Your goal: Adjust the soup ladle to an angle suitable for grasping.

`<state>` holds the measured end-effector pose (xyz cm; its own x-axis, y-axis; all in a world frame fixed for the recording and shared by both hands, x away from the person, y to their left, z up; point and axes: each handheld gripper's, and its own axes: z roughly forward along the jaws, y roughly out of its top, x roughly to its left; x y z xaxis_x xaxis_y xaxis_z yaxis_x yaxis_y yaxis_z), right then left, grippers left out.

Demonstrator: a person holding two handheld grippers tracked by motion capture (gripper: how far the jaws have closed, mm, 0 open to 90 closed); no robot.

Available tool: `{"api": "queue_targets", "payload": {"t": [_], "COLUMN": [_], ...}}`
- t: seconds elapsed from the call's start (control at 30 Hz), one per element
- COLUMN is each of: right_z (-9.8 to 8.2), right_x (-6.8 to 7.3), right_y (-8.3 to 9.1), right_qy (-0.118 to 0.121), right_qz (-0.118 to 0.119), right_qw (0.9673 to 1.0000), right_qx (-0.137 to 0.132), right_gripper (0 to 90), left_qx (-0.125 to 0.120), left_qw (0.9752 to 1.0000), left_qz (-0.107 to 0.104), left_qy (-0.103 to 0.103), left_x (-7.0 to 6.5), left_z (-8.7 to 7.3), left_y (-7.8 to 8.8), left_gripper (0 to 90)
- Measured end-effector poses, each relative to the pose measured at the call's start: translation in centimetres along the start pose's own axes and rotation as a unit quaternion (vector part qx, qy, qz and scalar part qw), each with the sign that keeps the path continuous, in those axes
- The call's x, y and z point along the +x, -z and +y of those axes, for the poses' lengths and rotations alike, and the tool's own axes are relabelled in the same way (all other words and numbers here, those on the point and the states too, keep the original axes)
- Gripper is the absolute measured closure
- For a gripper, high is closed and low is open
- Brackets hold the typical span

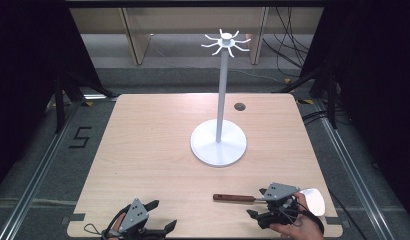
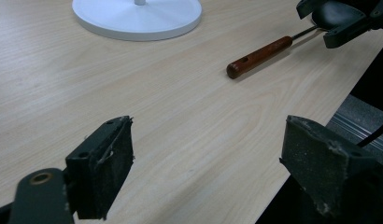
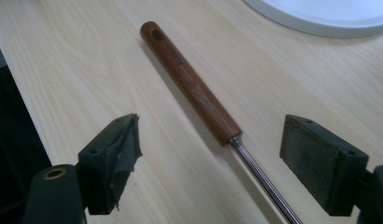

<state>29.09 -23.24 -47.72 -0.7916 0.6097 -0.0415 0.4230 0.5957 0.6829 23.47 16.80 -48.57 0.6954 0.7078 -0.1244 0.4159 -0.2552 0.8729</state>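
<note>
A utensil with a brown wooden handle (image 1: 234,198) lies flat near the table's front right, its thin metal shaft (image 3: 259,172) running to a white head (image 1: 313,200). My right gripper (image 1: 256,202) stands open, just above the wood. Its jaws straddle the shaft where it meets the handle (image 3: 194,88) and touch nothing. A hand holds that gripper from below. My left gripper (image 1: 162,215) is open at the front left edge with only bare table between its jaws (image 2: 210,144). In the left gripper view the handle (image 2: 259,57) lies farther off, beside the right gripper (image 2: 339,18).
A white stand (image 1: 221,85) with a round base (image 1: 218,150) and a ring of hooks (image 1: 226,42) on top rises at the middle of the wooden table (image 1: 153,145). A dark round hole (image 1: 239,106) sits behind it. The table's edge drops off just right of the left gripper's right jaw.
</note>
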Motion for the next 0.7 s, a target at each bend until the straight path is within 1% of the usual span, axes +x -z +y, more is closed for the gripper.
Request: {"api": "queue_targets", "payload": {"t": [0.03, 0.07, 0.1, 0.13, 0.17, 0.23, 0.33, 0.37, 0.4, 0.43, 0.47, 0.5, 0.53, 0.57, 0.6, 0.63, 0.67, 0.7], "right_z": [0.1, 0.3, 0.5, 0.5, 1.0, 1.4, 2.0, 2.2, 2.4, 2.4, 2.9, 3.0, 3.1, 3.2, 3.4, 3.5, 3.5, 3.8], "right_x": [0.1, 0.0, 0.1, 0.1, 0.1, 0.2, 0.2, 0.0, 0.0, 0.0, -0.2, -0.1, -0.1, -0.1, -0.2, -0.2, -0.2, -0.1], "right_y": [-0.1, -0.3, -0.6, -0.6, -0.9, -1.2, -1.7, -2.0, -2.2, -2.2, -2.6, -2.7, -3.0, -3.1, -3.3, -3.6, -3.6, -3.7], "right_qy": [-0.004, 0.004, 0.005, 0.005, 0.010, 0.015, 0.020, 0.037, 0.038, 0.038, 0.043, 0.041, 0.040, 0.044, 0.050, 0.057, 0.057, 0.048], "right_qz": [0.002, 0.002, 0.004, 0.004, 0.012, 0.010, 0.017, 0.020, 0.022, 0.022, 0.024, 0.028, 0.023, 0.023, 0.030, 0.026, 0.026, 0.023], "right_qw": [1.0000, 1.0000, 0.9999, 0.9999, 0.9996, 0.9995, 0.9990, 0.9985, 0.9982, 0.9982, 0.9975, 0.9972, 0.9975, 0.9971, 0.9960, 0.9956, 0.9956, 0.9944], "right_qx": [0.004, 0.006, 0.012, 0.012, 0.023, 0.025, 0.035, 0.035, 0.041, 0.041, 0.050, 0.056, 0.053, 0.058, 0.067, 0.069, 0.069, 0.091], "right_gripper": [19.9, 19.8, 19.4, 19.4, 19.2, 19.2, 21.9, 23.4, 24.2, 24.2, 26.2, 27.6, 30.0, 32.4, 35.9, 36.9, 36.9, 39.7], "left_qx": [0.001, -0.003, -0.001, -0.001, -0.004, -0.003, -0.003, -0.003, -0.002, -0.002, -0.003, -0.003, -0.003, -0.003, -0.007, -0.007, -0.007, -0.006], "left_qw": [1.0000, 1.0000, 1.0000, 1.0000, 1.0000, 1.0000, 1.0000, 1.0000, 1.0000, 1.0000, 1.0000, 1.0000, 1.0000, 1.0000, 1.0000, 1.0000, 1.0000, 1.0000], "left_qz": [0.000, 0.000, 0.003, 0.003, -0.001, 0.000, -0.001, -0.001, 0.001, 0.001, -0.001, -0.001, -0.001, -0.001, -0.002, -0.002, -0.002, -0.001], "left_qy": [-0.001, 0.001, 0.001, 0.001, 0.003, 0.002, 0.002, 0.002, 0.001, 0.001, 0.002, 0.002, 0.002, 0.002, 0.003, 0.001, 0.001, 0.002], "left_x": [0.0, 0.0, -0.1, -0.1, 0.0, 0.0, 0.0, 0.0, 0.0, 0.0, 0.0, 0.0, 0.0, 0.0, 0.0, 0.0, 0.0, 0.0], "left_z": [0.0, 0.0, 0.0, 0.0, 0.0, 0.0, 0.0, 0.0, 0.0, 0.0, 0.0, 0.0, 0.0, 0.0, 0.0, 0.0, 0.0, 0.0], "left_y": [0.0, -0.1, 0.0, 0.0, 0.0, 0.0, 0.0, 0.0, 0.0, 0.0, 0.0, 0.0, 0.0, 0.0, 0.0, 0.0, 0.0, 0.0], "left_gripper": [16.2, 16.1, 16.2, 16.2, 16.1, 16.2, 16.2, 16.1, 16.2, 16.2, 16.2, 16.2, 16.2, 16.2, 16.2, 16.2, 16.2, 16.2]}}
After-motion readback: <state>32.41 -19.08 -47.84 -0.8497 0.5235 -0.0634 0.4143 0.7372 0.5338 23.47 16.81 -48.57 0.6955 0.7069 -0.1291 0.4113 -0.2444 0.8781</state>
